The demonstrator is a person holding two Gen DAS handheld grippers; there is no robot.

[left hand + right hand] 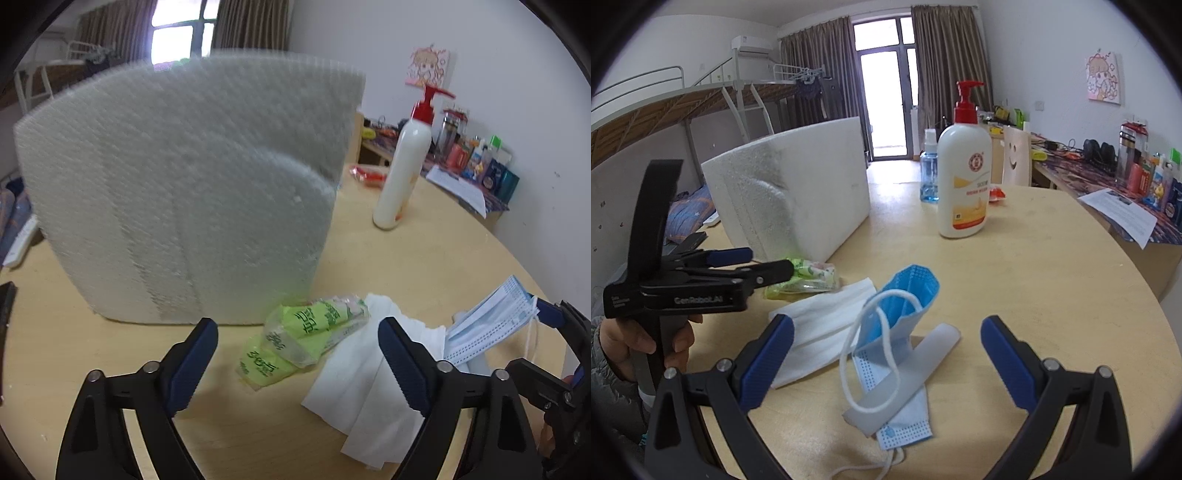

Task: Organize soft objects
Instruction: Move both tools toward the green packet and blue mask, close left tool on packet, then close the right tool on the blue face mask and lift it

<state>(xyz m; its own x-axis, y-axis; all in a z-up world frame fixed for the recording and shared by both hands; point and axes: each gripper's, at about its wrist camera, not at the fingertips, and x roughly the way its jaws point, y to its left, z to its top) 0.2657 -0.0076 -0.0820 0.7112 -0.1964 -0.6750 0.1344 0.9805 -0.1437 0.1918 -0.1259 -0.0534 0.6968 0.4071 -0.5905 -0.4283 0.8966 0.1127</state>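
Showing only rightward: blue spray bottle [929, 173] behind lotion bottle [964, 177].

We note a glass door [886, 99] flanked by brown curtains [945, 66]; left of it a loft bed [683, 99]; right, white wall [1034, 55], cluttered desk [1082, 177].
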